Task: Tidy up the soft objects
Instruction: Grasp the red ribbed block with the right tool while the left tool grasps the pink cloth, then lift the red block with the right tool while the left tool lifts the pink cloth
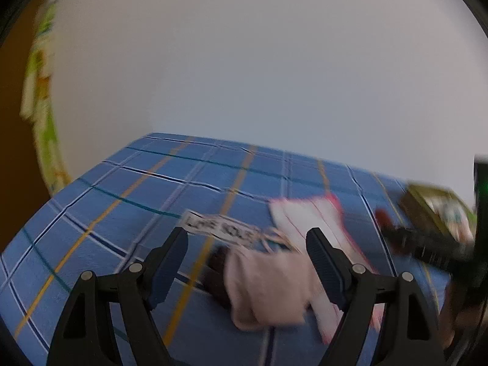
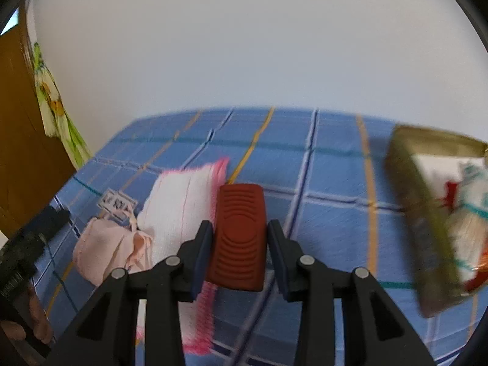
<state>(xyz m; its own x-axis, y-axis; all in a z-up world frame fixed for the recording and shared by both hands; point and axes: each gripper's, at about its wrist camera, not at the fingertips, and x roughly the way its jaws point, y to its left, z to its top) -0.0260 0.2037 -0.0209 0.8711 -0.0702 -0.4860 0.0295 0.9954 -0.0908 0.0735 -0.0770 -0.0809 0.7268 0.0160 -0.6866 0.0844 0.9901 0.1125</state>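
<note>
My right gripper [image 2: 239, 245] pinches the red ribbed pad [image 2: 239, 241], left gripper [image 1: 248, 262] wide and empty; next, carry it to the box [image 2: 421, 213].

The only lettering in view stands on a white card label [image 1: 220, 228] with a dark border, lying on the blue checked cloth [image 1: 128, 189] beside the pale pink garment [image 1: 268, 289]. In the left wrist view it carries a row of black capital letters, but motion blur smears them and no word can be made out with certainty. In the right wrist view the same label [image 2: 117, 203] is smaller and shows only grey blocky marks, also unreadable. The box [image 2: 427, 225] at the right holds printed packets [image 2: 475, 183] with teal and red marks, too blurred to read.
</note>
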